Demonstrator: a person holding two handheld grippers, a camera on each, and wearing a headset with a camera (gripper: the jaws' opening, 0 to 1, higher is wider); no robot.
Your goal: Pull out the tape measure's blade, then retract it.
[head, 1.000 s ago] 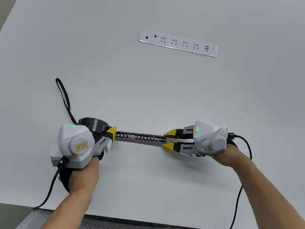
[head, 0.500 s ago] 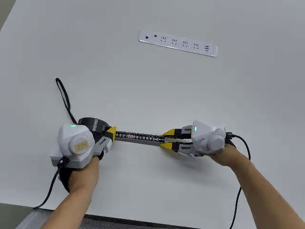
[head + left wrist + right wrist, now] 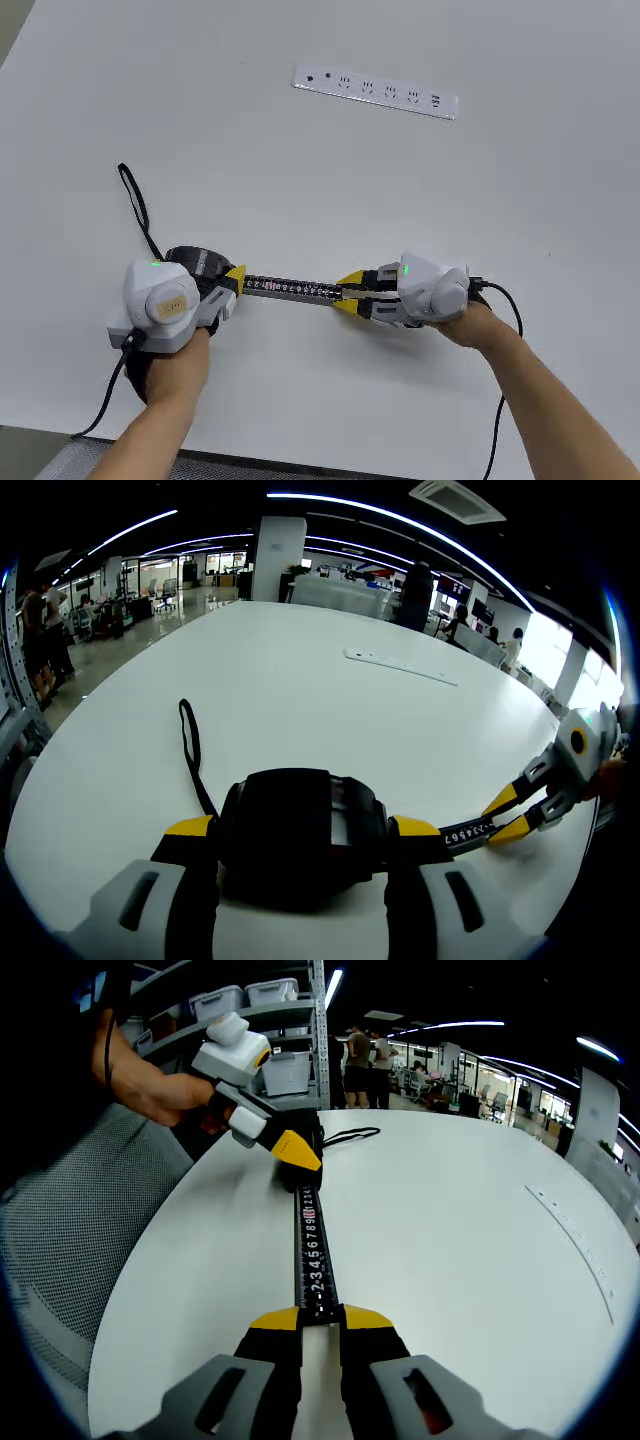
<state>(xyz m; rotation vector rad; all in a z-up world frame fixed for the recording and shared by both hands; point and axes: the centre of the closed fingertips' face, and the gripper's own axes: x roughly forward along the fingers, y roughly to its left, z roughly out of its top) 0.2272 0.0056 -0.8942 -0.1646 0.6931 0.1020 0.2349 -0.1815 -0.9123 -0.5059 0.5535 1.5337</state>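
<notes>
Your left hand-held gripper (image 3: pixel 230 284) clamps the tape measure case (image 3: pixel 188 262); your right hand-held gripper (image 3: pixel 351 292) pinches the tip of the blade (image 3: pixel 292 289), which runs straight between them.

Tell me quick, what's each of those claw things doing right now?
Left gripper: shut on the tape measure.
Right gripper: shut on the blade.

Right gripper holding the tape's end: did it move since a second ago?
Yes. Against the white power strip, the yellow-tipped right gripper has slid slightly left, toward the black tape measure case.
</notes>
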